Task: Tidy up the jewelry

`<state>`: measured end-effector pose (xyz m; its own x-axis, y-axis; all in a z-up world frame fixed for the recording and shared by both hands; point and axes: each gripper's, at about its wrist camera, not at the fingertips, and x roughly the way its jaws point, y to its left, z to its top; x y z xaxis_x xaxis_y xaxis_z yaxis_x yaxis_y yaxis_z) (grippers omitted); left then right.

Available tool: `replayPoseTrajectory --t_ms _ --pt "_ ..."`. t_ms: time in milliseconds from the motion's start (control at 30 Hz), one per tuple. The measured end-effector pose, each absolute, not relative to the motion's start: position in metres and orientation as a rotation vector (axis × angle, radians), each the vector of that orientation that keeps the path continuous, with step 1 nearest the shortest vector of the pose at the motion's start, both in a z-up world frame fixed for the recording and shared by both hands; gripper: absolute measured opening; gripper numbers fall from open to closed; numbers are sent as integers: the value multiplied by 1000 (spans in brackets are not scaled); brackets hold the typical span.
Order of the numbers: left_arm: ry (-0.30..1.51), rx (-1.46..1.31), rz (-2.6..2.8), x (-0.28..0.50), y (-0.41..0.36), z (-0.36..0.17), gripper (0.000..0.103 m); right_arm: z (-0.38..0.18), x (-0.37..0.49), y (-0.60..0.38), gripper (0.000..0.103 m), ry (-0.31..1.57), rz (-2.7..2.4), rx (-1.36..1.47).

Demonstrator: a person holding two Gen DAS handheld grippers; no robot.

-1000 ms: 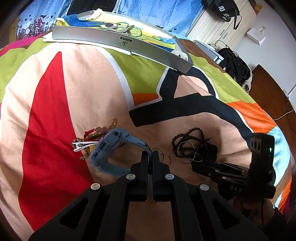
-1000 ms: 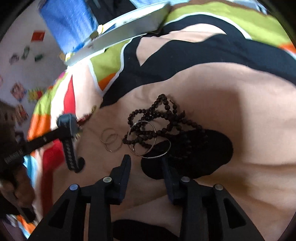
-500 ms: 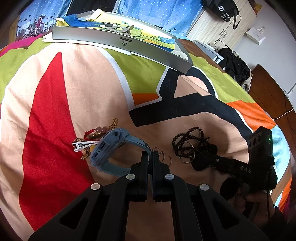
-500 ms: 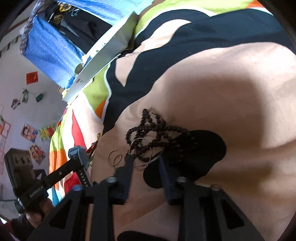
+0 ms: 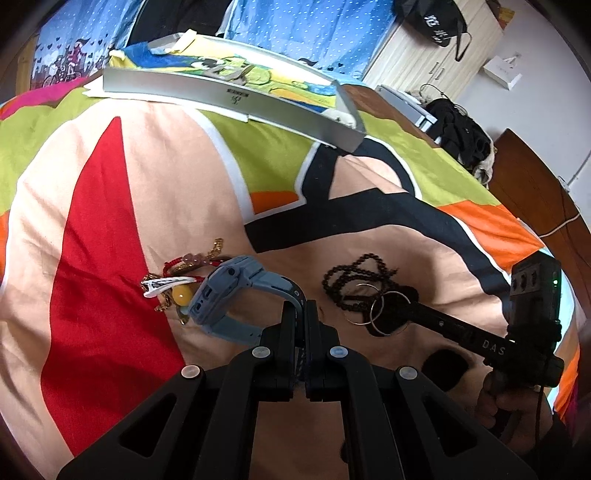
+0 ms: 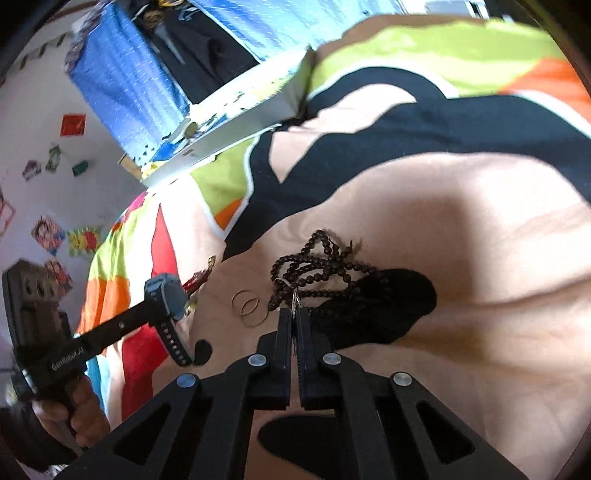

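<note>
Left gripper (image 5: pixel 303 310): jaws clamped on the strap of the blue-grey watch (image 5: pixel 236 291), watch body hanging out to its left over the bedspread (image 5: pixel 155 192). Right gripper (image 6: pixel 294 314): jaws pressed together on thin silver rings (image 5: pixel 384 312), right at the edge of the dark bead strand (image 6: pixel 317 269) piled on the bed. Two smaller hoops (image 6: pixel 245 306) lie loose just left of the beads. Side prints readable: "DAS" on the right gripper, "GenRobot.AI" on the left. Beside the watch: red cord, white clip, amber bead cluster (image 5: pixel 177 284). Far end of bed: long silver tray (image 5: pixel 236 99), small logo on its wall, text unreadable. Black bag (image 5: pixel 436 22) on the cabinet beyond, white characters, unreadable.
</note>
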<state>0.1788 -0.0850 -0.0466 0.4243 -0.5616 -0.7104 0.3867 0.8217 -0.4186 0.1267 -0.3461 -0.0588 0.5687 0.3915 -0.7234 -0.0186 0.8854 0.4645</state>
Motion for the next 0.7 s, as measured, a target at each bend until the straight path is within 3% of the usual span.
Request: replayPoseTrajectory --t_ms 700 --pt "943 -165 -678 134 -92 -19 2 2 67 -320 3 852 220 272"
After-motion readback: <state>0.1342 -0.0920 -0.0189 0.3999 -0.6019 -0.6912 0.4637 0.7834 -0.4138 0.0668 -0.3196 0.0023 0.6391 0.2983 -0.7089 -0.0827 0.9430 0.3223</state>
